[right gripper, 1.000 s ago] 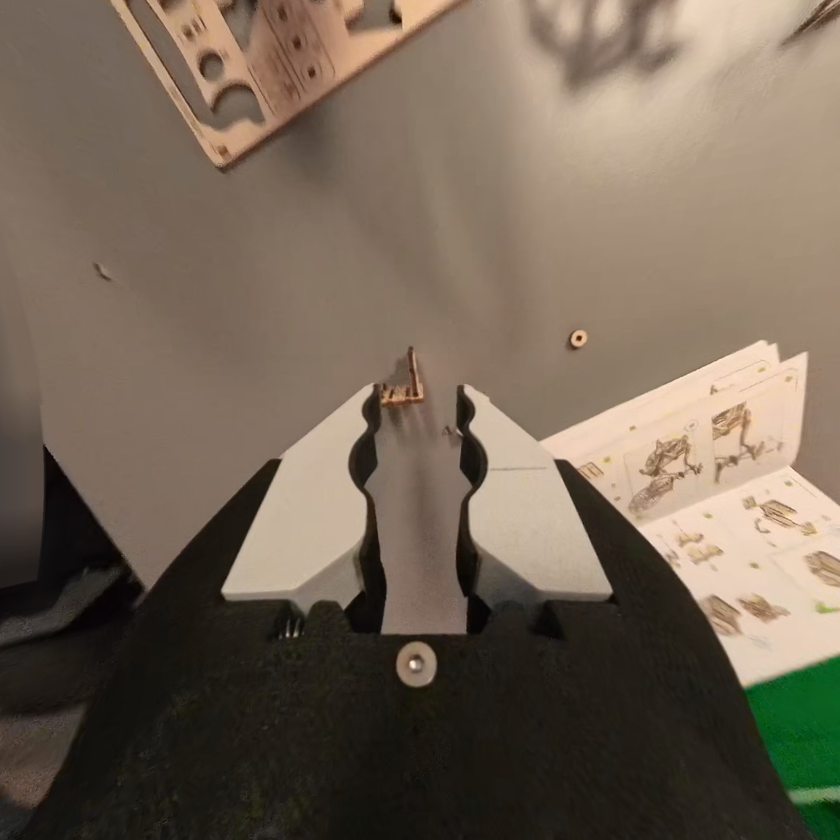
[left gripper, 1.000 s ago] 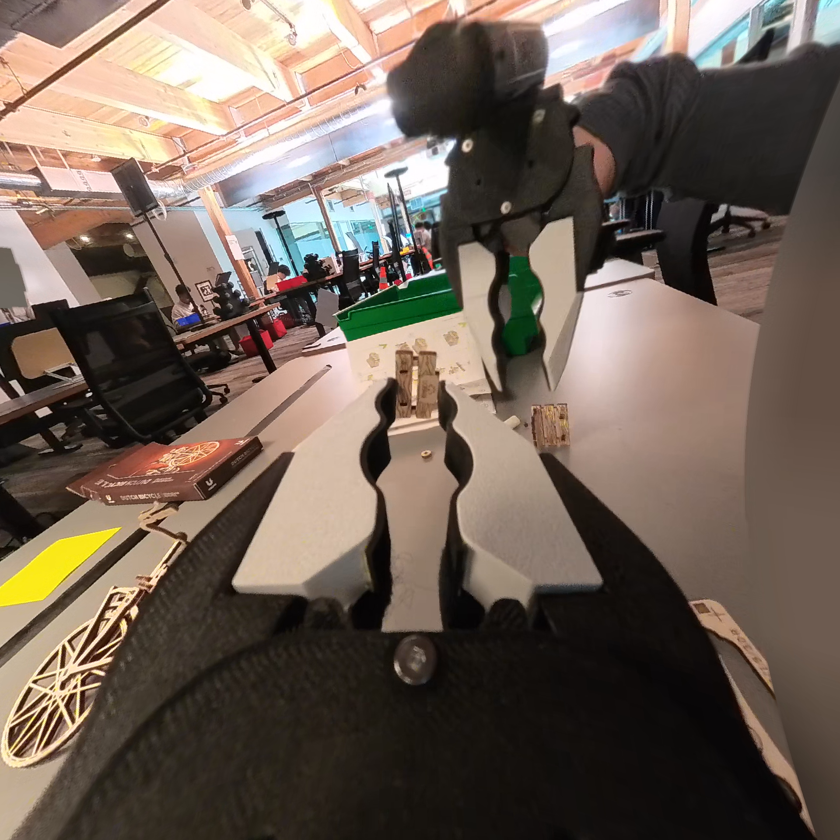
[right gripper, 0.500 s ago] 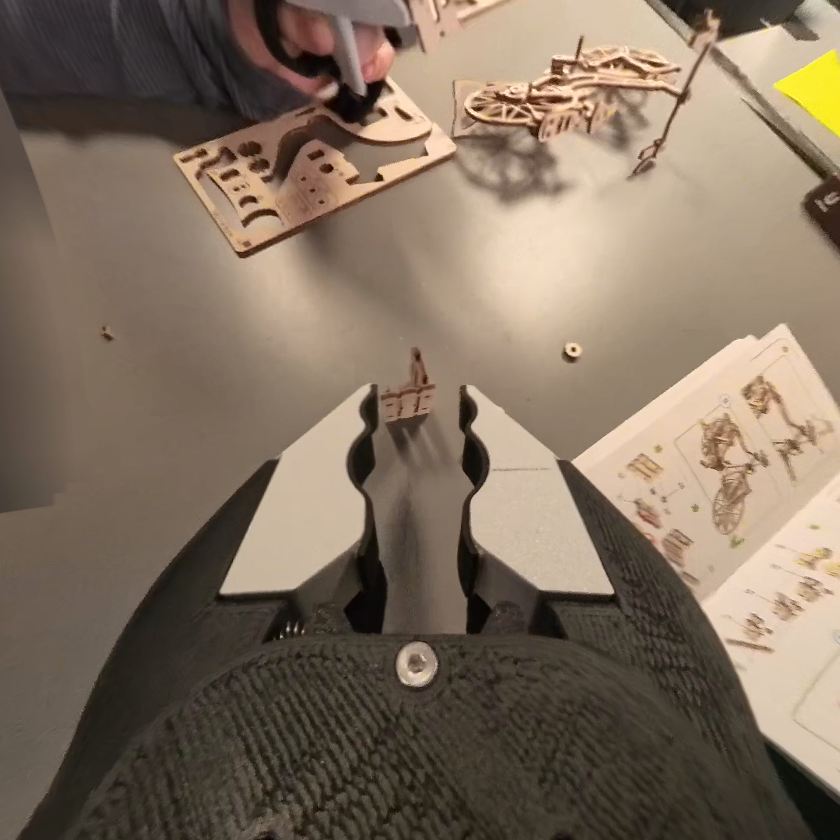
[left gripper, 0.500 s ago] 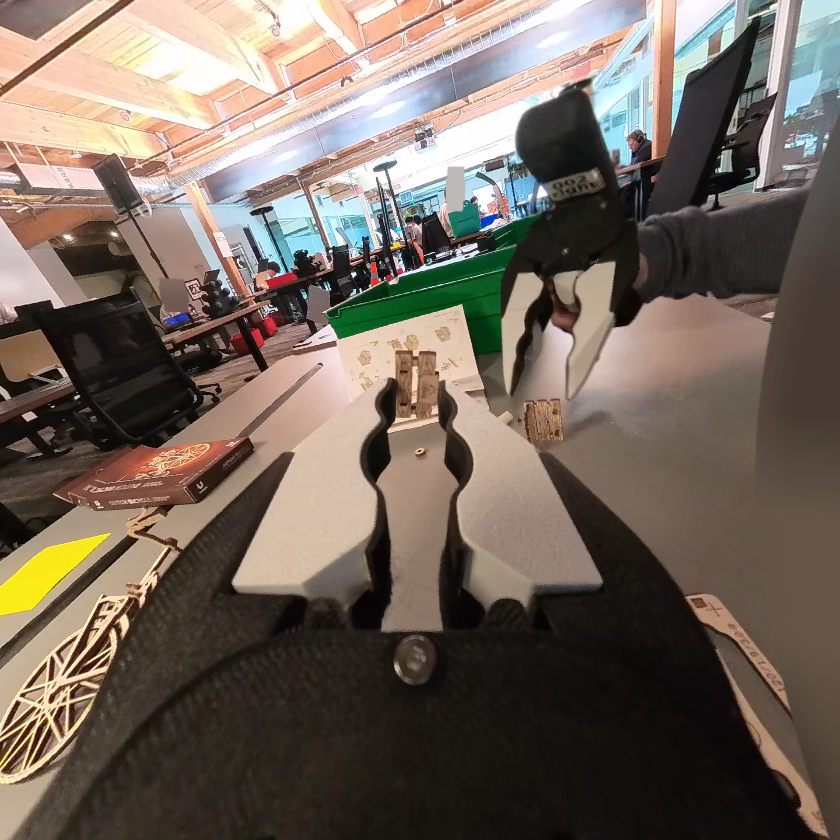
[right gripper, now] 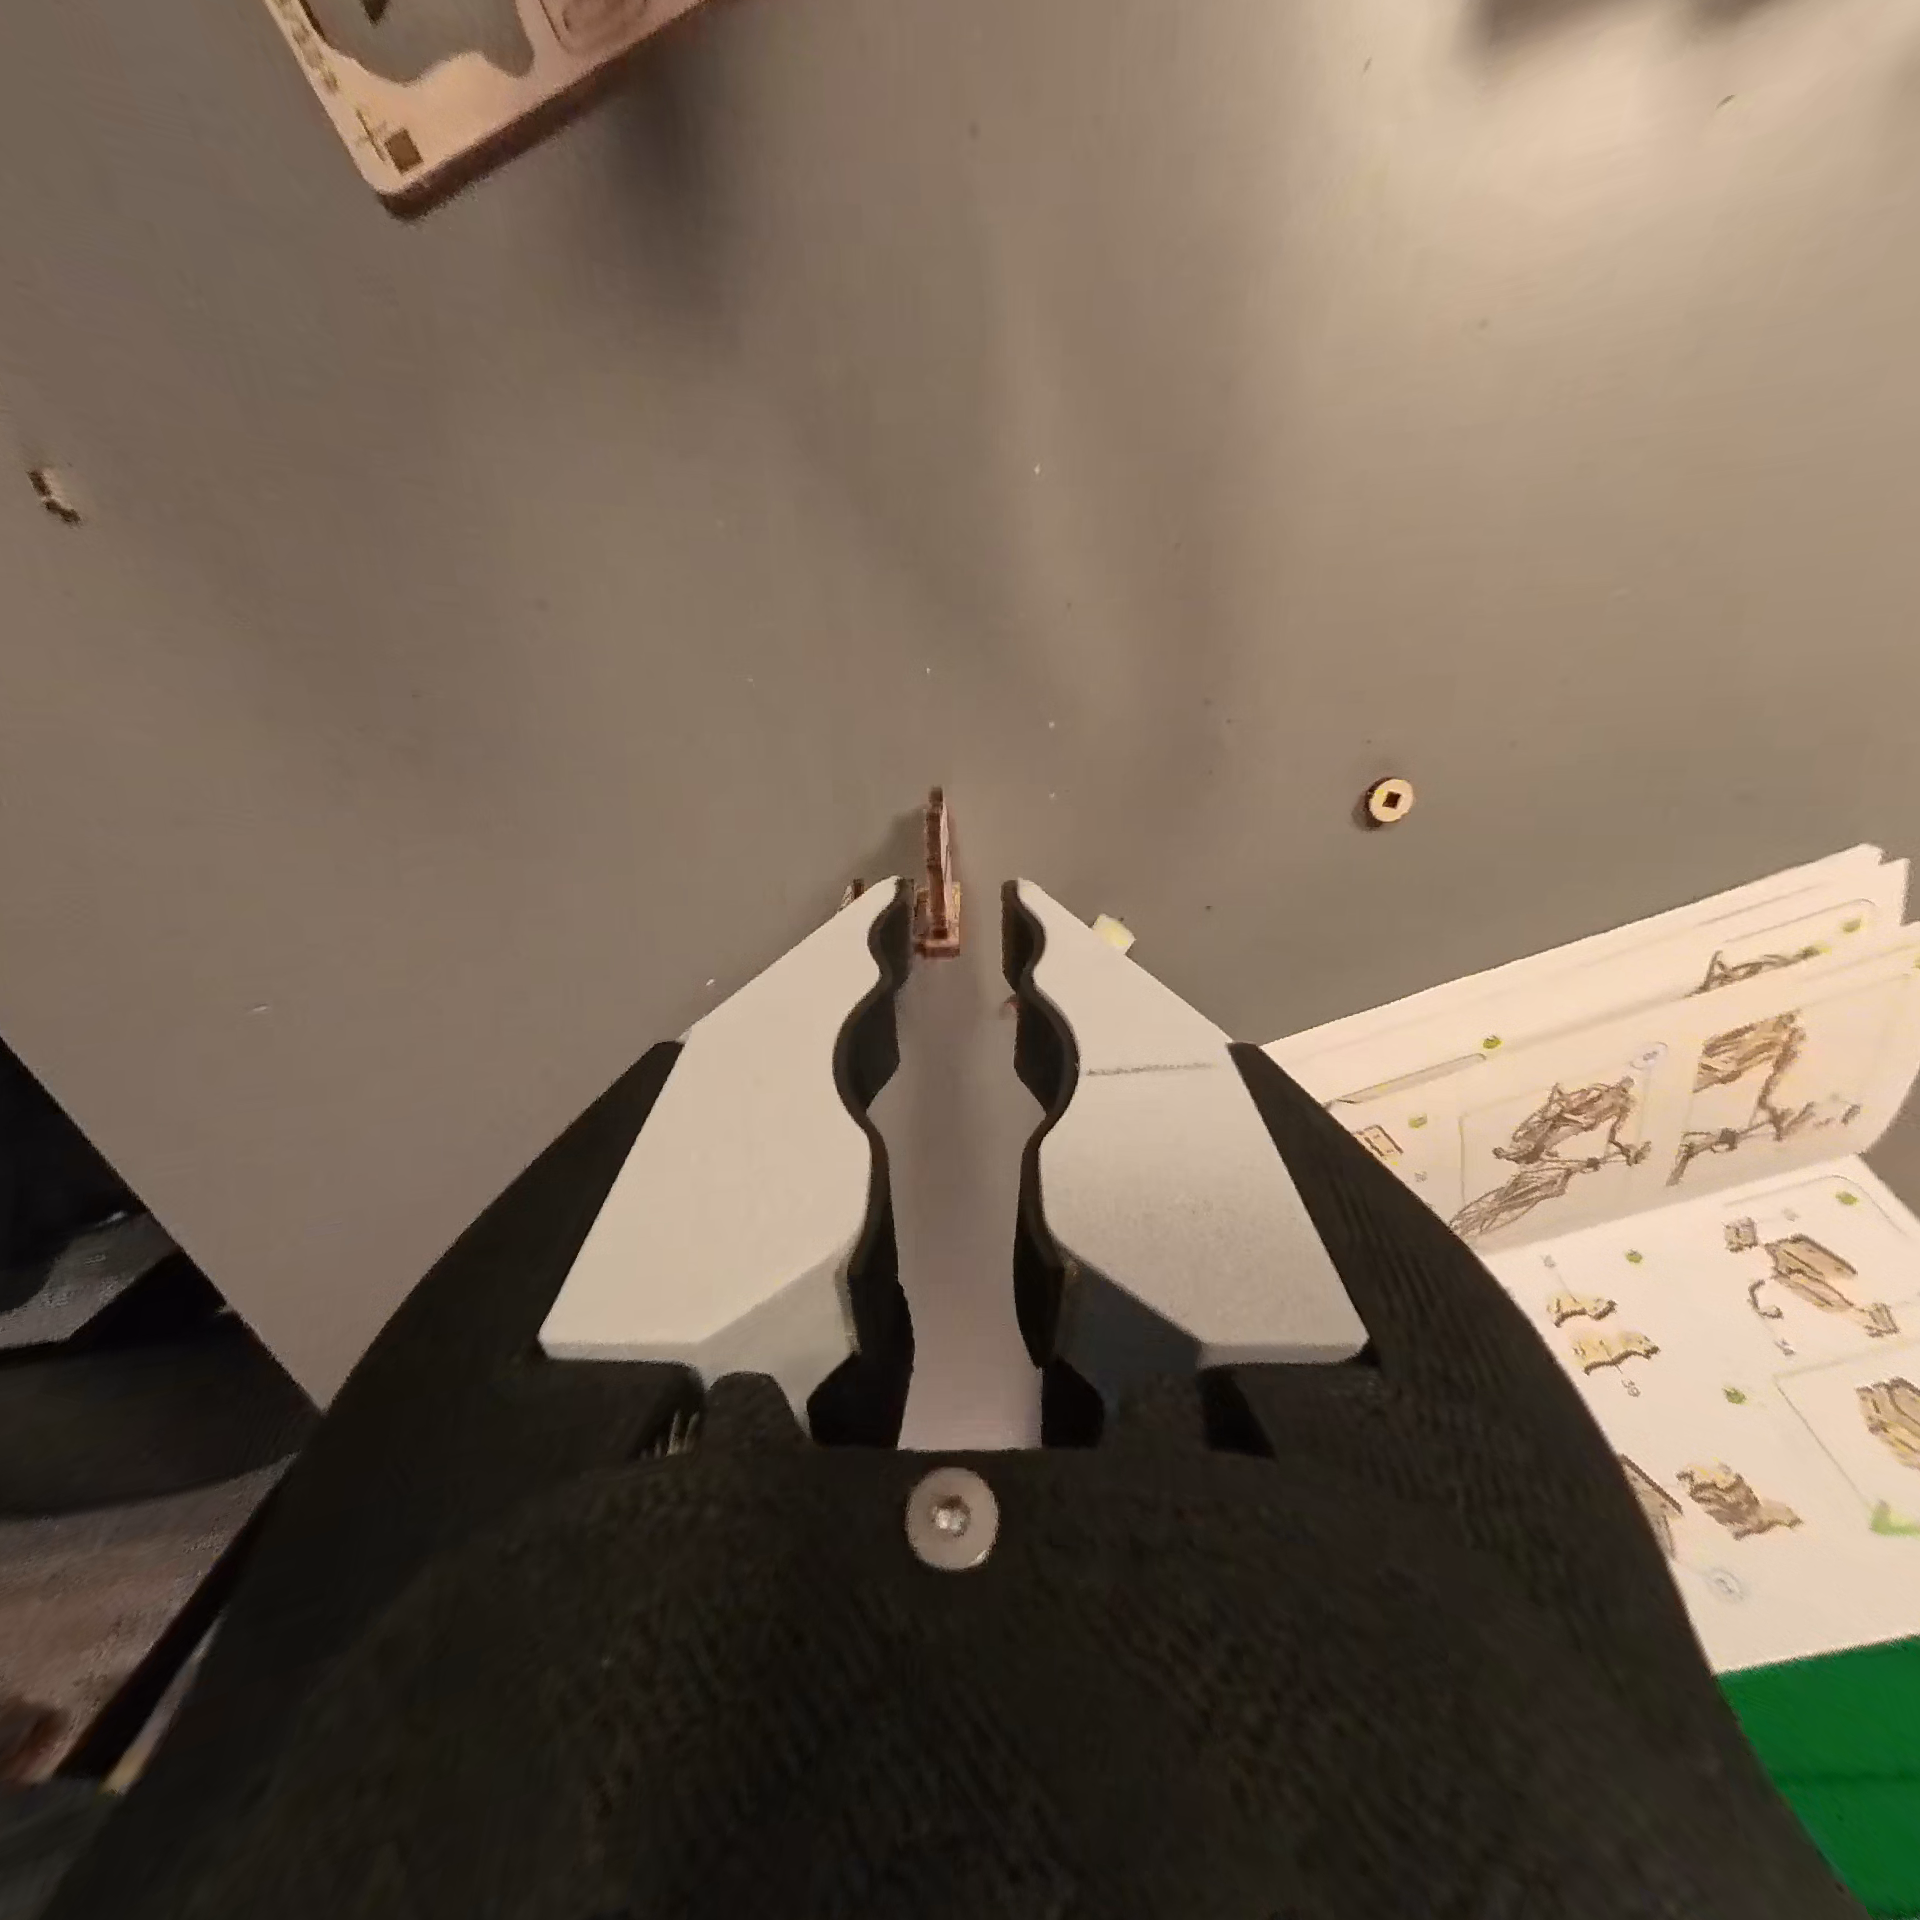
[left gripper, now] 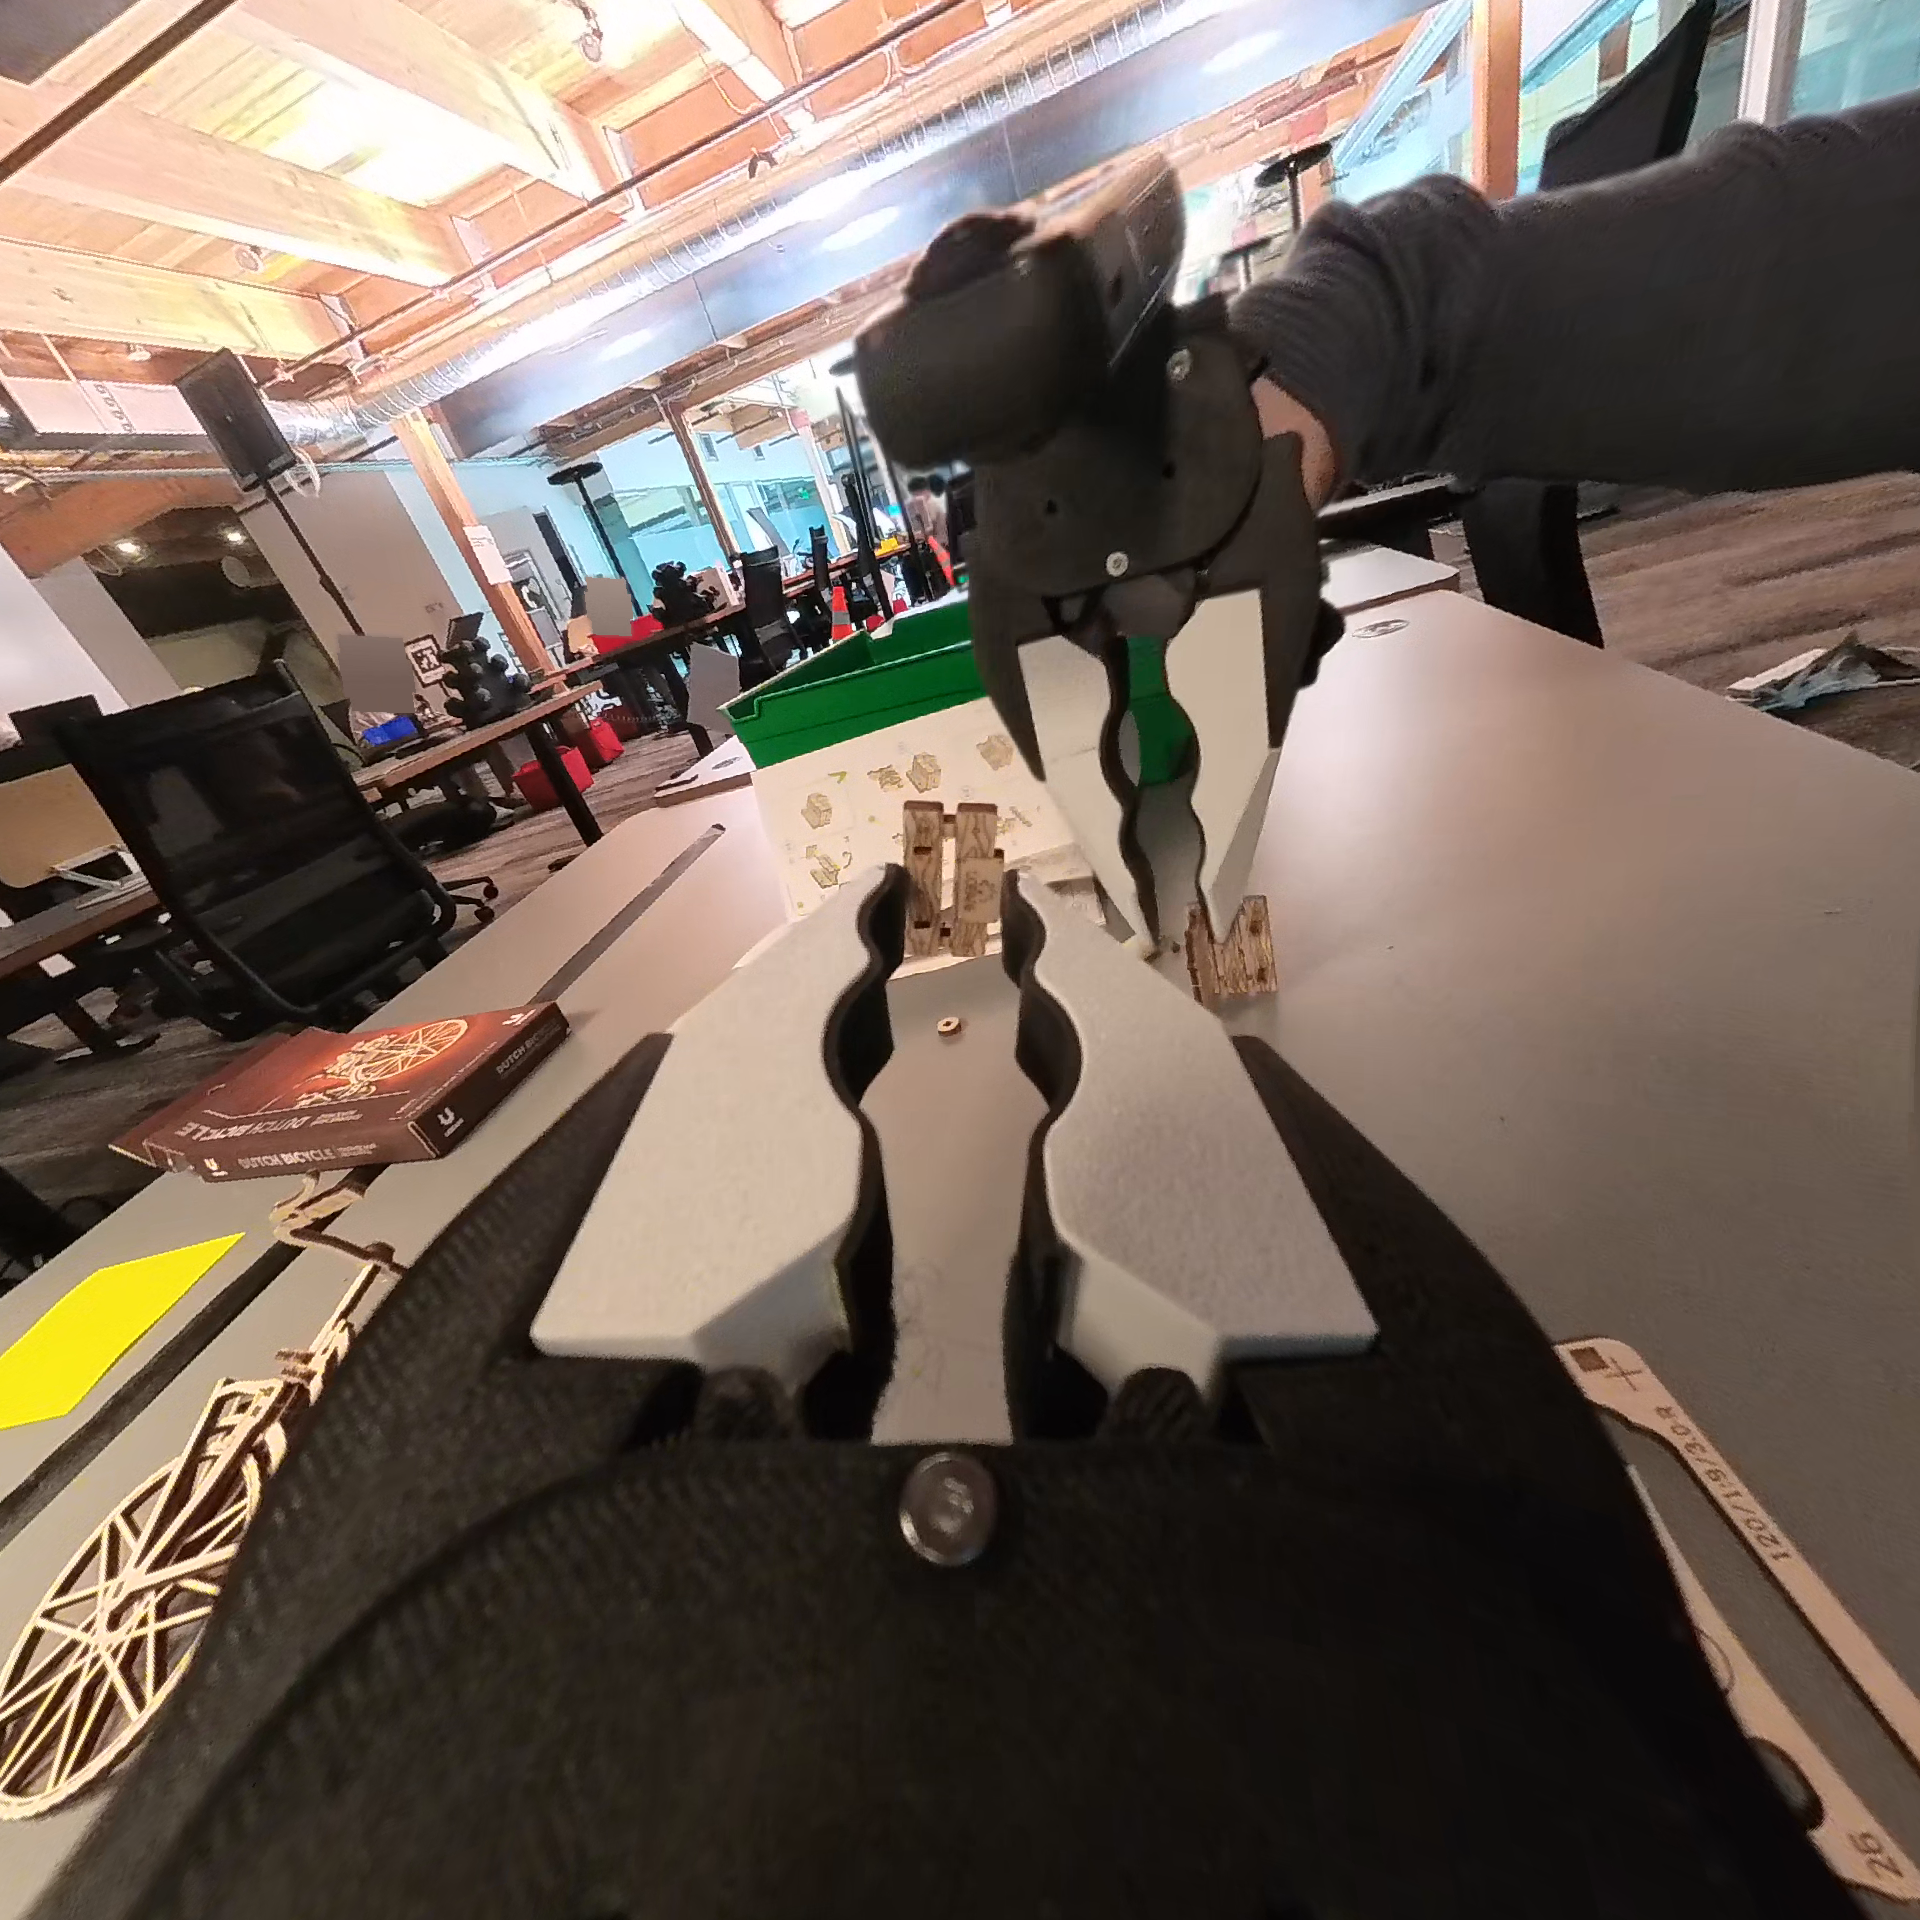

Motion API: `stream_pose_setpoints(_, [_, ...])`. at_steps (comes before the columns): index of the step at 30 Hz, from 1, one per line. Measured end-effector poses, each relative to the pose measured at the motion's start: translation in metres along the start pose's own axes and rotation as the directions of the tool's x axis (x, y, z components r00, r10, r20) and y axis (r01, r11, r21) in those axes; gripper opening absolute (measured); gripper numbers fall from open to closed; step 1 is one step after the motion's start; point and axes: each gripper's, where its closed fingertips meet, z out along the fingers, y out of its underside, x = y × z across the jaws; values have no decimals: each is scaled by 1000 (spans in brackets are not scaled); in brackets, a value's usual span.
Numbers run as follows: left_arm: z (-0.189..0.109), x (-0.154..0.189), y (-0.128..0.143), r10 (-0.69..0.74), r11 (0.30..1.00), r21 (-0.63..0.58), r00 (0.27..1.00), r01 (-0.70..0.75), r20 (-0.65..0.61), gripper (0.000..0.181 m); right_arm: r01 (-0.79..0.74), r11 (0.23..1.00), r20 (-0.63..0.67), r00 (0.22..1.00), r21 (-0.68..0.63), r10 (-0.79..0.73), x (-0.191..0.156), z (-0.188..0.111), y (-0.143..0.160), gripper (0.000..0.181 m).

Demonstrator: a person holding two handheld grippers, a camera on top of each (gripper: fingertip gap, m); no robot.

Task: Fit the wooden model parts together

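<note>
My left gripper (left gripper: 953, 891) is shut on a small wooden block assembly (left gripper: 951, 878), held just above the grey table (left gripper: 1558, 987). A second small slotted wooden piece (left gripper: 1233, 951) stands upright on the table to its right. My right gripper (left gripper: 1179, 920) points down at it with a person's sleeve behind. In the right wrist view the gripper (right gripper: 951, 894) is open, and the piece (right gripper: 938, 894) stands edge-on between the tips, close to the left finger. I cannot tell if it touches that finger.
An open instruction booklet (right gripper: 1610, 1195) lies by a green bin (left gripper: 862, 696). A small wooden washer (right gripper: 1389, 802) lies loose on the table. A cut-out wooden sheet (right gripper: 468, 104), a brown box (left gripper: 343, 1091) and a wooden bicycle wheel (left gripper: 114, 1621) lie nearby. Tip to tip, the grippers are about 12 cm apart. My right tips are roughly 8 cm from the small wooden washer (right gripper: 1389, 802).
The right gripper swung up and away half a second ago, then came back down over the small standing piece, tips now either side of it. The left gripper has held still with its part.
</note>
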Motion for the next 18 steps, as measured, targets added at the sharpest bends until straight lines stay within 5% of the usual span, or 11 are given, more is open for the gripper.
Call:
stream_pose_setpoints(13, [2, 3, 1, 8, 1000, -9, 1000, -9, -12, 17, -57, 987, 80, 994, -151, 69, -5, 17, 13, 5])
stream_pose_setpoints(18, [2, 3, 1, 18, 1000, -13, 1000, -18, -7, 17, -78, 995, -16, 997, -61, 77, 1, 11, 5, 1])
